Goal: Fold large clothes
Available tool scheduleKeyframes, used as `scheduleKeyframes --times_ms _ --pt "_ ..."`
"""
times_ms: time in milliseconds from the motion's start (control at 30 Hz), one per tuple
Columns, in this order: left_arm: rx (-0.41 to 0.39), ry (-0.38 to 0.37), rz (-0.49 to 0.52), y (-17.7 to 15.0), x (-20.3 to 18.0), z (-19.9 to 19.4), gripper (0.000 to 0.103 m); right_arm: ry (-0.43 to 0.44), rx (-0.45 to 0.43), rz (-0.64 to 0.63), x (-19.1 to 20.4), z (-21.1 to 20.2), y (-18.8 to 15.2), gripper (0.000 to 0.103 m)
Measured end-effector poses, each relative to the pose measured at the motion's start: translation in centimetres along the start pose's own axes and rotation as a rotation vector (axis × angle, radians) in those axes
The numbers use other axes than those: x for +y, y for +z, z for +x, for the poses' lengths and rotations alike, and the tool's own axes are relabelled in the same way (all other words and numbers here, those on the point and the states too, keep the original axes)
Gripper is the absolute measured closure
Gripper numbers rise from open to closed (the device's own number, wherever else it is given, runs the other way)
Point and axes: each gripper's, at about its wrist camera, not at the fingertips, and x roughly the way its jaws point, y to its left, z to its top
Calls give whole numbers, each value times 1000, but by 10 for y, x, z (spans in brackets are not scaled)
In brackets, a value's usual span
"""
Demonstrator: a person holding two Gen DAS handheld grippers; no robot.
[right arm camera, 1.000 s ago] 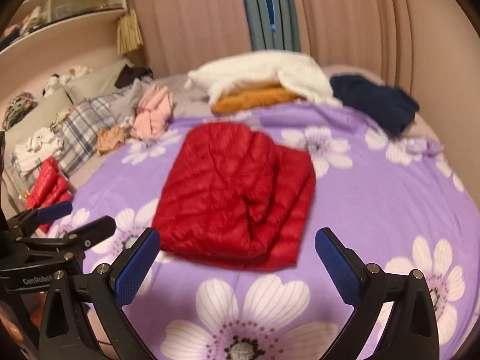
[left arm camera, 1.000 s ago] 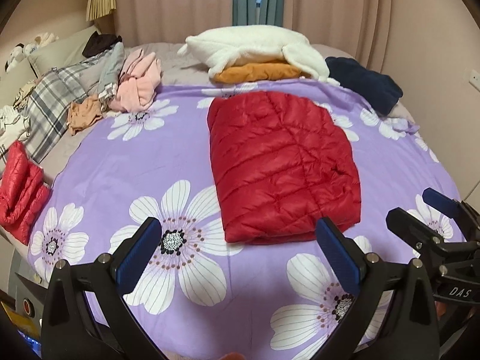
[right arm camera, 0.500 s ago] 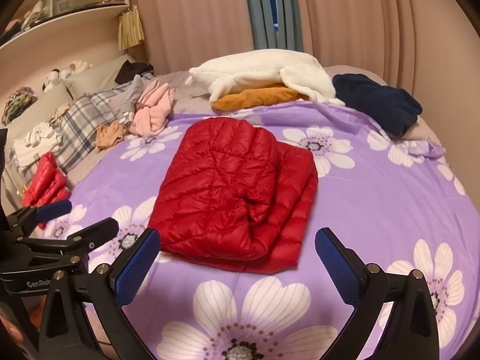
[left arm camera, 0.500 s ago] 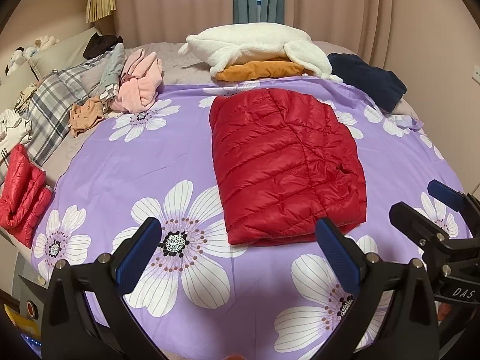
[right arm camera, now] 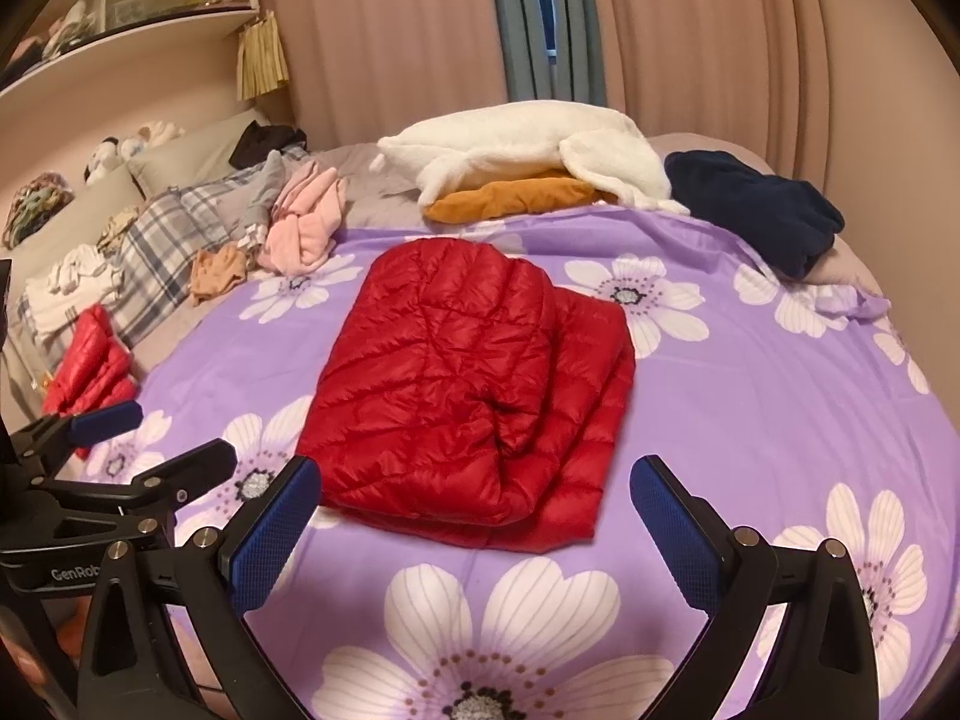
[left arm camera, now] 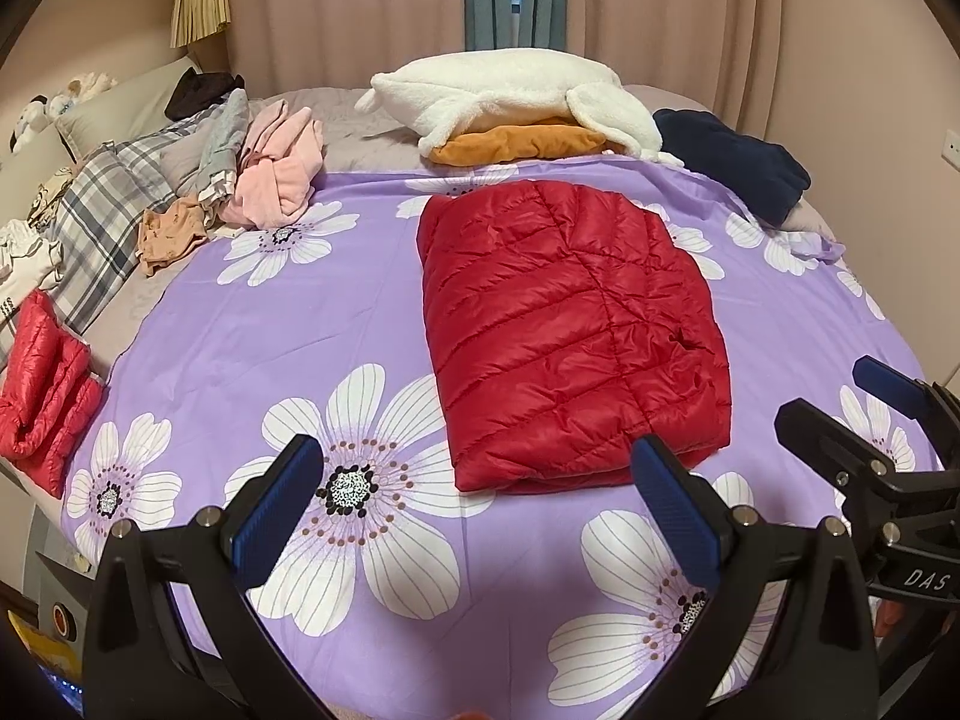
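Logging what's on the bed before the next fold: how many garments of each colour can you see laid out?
Red: 2, folded down jacket and smaller red puffer
White: 1, fleece
Orange: 1, garment under the fleece
Navy: 1, garment
Pink: 1, garment
Total: 6

2 red puffer jackets (left arm camera: 576,330) (left arm camera: 42,384), 1 white fleece (left arm camera: 510,90), 1 orange garment (left arm camera: 516,144), 1 navy garment (left arm camera: 732,162), 1 pink garment (left arm camera: 279,180), 2 grippers (left arm camera: 474,510) (right arm camera: 474,516).
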Motion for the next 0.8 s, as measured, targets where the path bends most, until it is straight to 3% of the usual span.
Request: scheduleKeyframes --times_ms 800 --pt "-4 2 8 0 -4 -1 0 2 1 -7 2 1 4 1"
